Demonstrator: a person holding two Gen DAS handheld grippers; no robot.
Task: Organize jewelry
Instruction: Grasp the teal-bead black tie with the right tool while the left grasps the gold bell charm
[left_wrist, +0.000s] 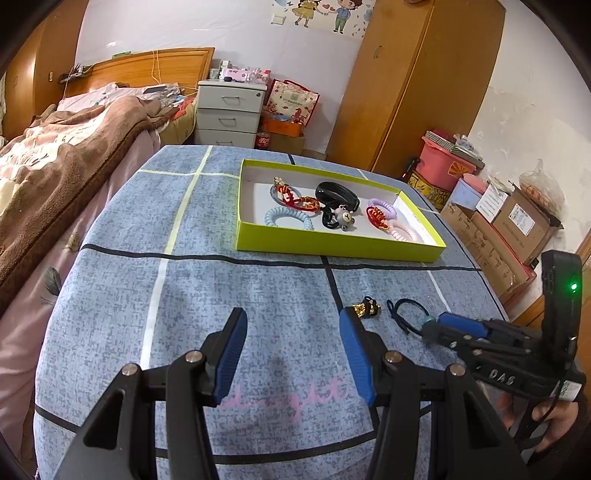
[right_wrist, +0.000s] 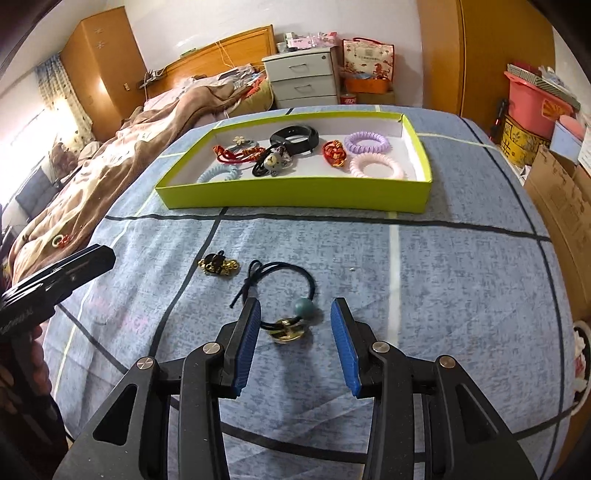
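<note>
Right gripper (right_wrist: 293, 325): spread wide, straddling black hair tie (right_wrist: 280, 291)
Left gripper (left_wrist: 291, 343): released, empty
Gold charm (right_wrist: 217, 266): beside tie, before green box (right_wrist: 295, 192)

Black beaded hair tie (right_wrist: 284, 295) and gold charm (right_wrist: 218, 265) lie before the green tray (right_wrist: 295, 192).
</note>
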